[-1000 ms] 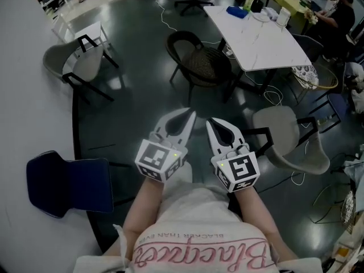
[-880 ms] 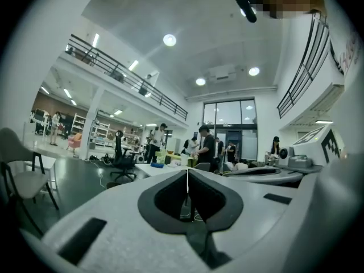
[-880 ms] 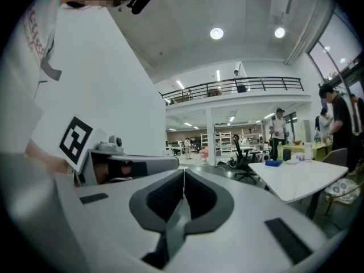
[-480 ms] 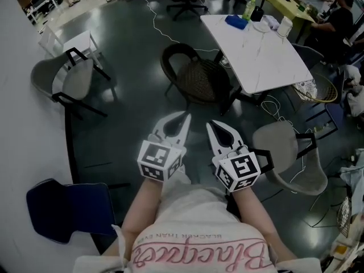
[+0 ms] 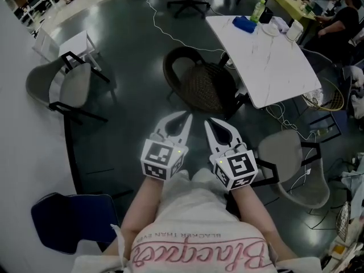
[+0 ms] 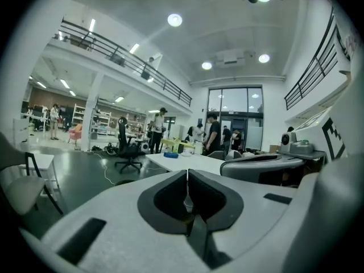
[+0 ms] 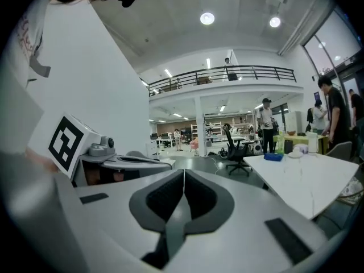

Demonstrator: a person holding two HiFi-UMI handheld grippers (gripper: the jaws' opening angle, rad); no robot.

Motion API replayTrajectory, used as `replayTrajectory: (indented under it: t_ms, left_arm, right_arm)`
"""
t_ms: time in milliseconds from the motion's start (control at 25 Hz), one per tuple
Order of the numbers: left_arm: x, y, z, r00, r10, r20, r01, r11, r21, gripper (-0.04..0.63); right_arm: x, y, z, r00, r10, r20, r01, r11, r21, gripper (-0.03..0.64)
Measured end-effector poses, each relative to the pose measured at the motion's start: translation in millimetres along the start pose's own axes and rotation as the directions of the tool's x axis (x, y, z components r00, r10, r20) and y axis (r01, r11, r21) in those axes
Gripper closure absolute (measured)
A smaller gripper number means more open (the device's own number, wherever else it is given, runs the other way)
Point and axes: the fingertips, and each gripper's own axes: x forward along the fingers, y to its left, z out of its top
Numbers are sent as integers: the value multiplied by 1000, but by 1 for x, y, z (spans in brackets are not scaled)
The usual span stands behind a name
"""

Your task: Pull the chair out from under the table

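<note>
A dark wicker chair [image 5: 199, 83] with a round black frame stands at the near corner of the white table [image 5: 273, 61], its seat partly beneath the tabletop. My left gripper [image 5: 186, 116] and right gripper [image 5: 207, 121] are held side by side in front of me, pointing towards the chair and short of it. Both are shut with nothing between the jaws. In the left gripper view the left gripper [image 6: 187, 174] shows closed jaws, with the white table [image 6: 190, 161] beyond. The right gripper [image 7: 183, 174] is equally closed, the table [image 7: 310, 178] at its right.
A grey chair [image 5: 60, 90] and a small white table [image 5: 73, 41] stand at the left, a blue chair [image 5: 71, 220] at the lower left and another grey chair [image 5: 293, 164] at the right. Cables [image 5: 156, 19] trail over the dark floor. People sit and stand at the far desks.
The wicker chair and white table have come closer and lower in the head view as both grippers travelled towards them. The jaws of both stayed shut.
</note>
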Motion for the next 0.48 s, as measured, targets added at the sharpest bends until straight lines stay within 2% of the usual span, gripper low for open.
replayTrajectory:
  t_ms: [160,280,400,480]
  left_arm:
    - [19,23,-10,999,15,-39,-16,999,-31,588]
    - [34,40,-12,998,30,-56,-33,998,-44,586]
    - [55,60,-14,995,44,-92,-50,997,-66,586]
    - [70,73,-15,992,63,-110,-73,994,-83,584]
  right_arm:
    - [27,-18,-2,1000,1,-17,0,1000,6,612]
    - [47,-36,-3,1000,3,-20,-2,999,51,612]
    - [73,-52,-2,999,42,-20,-40,994,103,612]
    - [89,-64,3,998,60,-22,-58,994,97,612]
